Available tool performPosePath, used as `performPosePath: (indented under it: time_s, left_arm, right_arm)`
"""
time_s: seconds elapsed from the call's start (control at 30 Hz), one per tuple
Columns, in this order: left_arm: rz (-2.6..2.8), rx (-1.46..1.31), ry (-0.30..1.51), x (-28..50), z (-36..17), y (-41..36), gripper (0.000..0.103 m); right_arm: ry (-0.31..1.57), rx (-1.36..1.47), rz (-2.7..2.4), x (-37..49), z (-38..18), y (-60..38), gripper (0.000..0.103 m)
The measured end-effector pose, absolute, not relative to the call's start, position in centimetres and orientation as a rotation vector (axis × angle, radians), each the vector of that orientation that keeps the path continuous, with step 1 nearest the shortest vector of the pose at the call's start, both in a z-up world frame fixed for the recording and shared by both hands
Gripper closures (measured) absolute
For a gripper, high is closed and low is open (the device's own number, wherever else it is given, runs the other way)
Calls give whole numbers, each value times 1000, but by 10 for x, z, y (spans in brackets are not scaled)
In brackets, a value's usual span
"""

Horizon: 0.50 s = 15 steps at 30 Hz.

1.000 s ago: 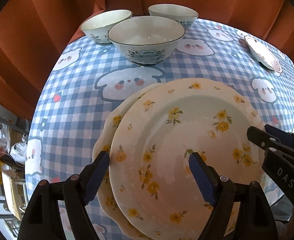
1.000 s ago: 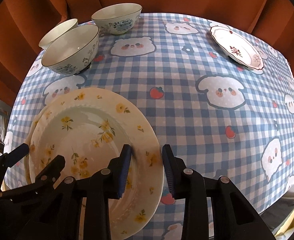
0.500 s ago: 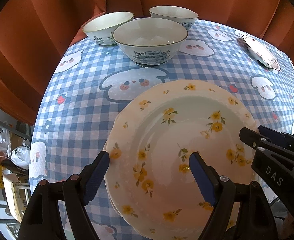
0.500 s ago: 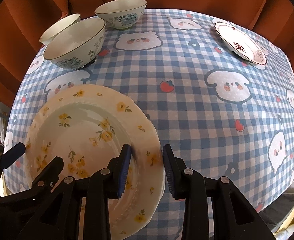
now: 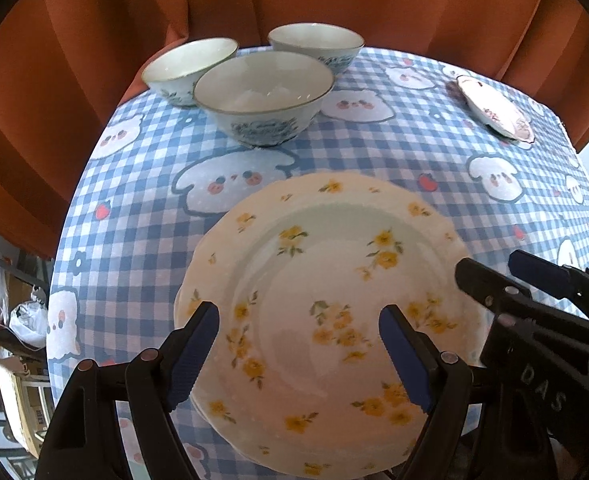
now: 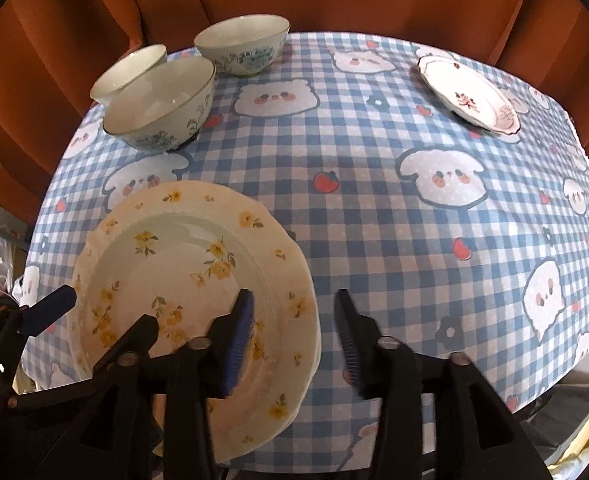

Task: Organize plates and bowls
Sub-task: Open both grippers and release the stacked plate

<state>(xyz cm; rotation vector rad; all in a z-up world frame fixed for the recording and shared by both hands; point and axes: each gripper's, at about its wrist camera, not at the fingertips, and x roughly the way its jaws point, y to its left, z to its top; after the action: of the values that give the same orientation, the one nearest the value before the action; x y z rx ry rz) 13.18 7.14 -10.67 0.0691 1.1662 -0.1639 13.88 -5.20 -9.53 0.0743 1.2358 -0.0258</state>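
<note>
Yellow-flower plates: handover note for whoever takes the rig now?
Right gripper: open, straddling the near-right rim of the yellow-flower plate.
Left gripper: open above that plate.
Done: yellow-flower plate sits on a second plate; only an edge of it shows.
Left: three bowls stand separately at the far left; the pink-rimmed plate lies alone at the far right.

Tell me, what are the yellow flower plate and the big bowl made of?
The yellow flower plate looks like glazed ceramic: it is glossy with soft window glints, and its scalloped rim has a moulded look. The big bowl seems to be glazed porcelain too, shiny white inside with a printed blue pattern outside. Hard plastic can't be ruled out from looks alone.
</note>
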Motion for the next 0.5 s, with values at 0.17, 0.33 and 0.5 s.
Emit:
performPosePath:
  time_s: [0.17, 0.33, 0.5]
  left_arm:
    - [-150, 69, 1135, 132, -99, 60, 18]
    - [-116, 48, 1107, 135, -90, 44, 18]
    - [-99, 57, 1076, 139, -78, 18, 18]
  right_arm:
    - [1180, 65, 3, 137, -82, -59, 42]
    - [1148, 70, 48, 141, -75, -73, 41]
    - [1120, 98, 94, 147, -66, -98, 41]
